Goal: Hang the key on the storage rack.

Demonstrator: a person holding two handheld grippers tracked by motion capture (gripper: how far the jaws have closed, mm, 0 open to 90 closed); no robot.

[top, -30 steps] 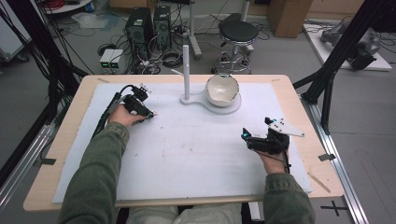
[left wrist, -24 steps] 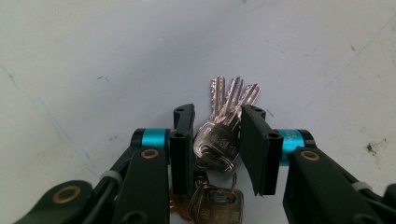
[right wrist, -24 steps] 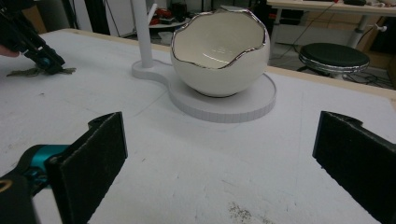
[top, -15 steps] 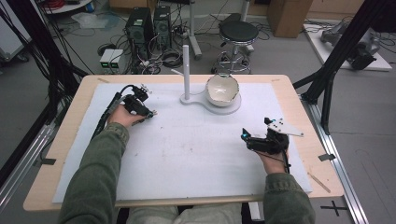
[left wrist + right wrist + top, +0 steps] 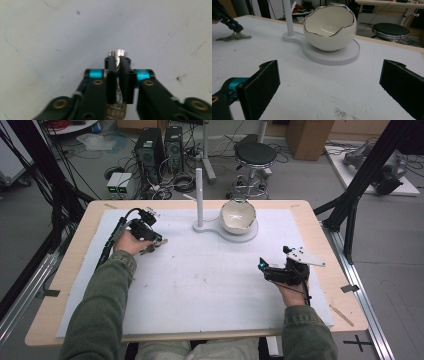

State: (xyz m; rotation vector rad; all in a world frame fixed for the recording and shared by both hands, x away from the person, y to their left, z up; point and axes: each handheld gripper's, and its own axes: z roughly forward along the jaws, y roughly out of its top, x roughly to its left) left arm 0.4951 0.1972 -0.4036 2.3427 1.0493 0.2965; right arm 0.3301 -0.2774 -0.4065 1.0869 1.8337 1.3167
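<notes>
The left gripper has just closed its fingers on the keys at bench left; right gripper fingers stand wide open, empty; next, lift the keys toward the egg-shaped bowl

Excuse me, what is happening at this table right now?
A person works at a white-covered table with a gripper in each hand. The left gripper has just been closing its jaws and now pinches a bunch of keys lying on the mat. The right gripper is open and holds nothing; it points toward an egg-shaped bowl that sits on a white stand with an upright post.
</notes>
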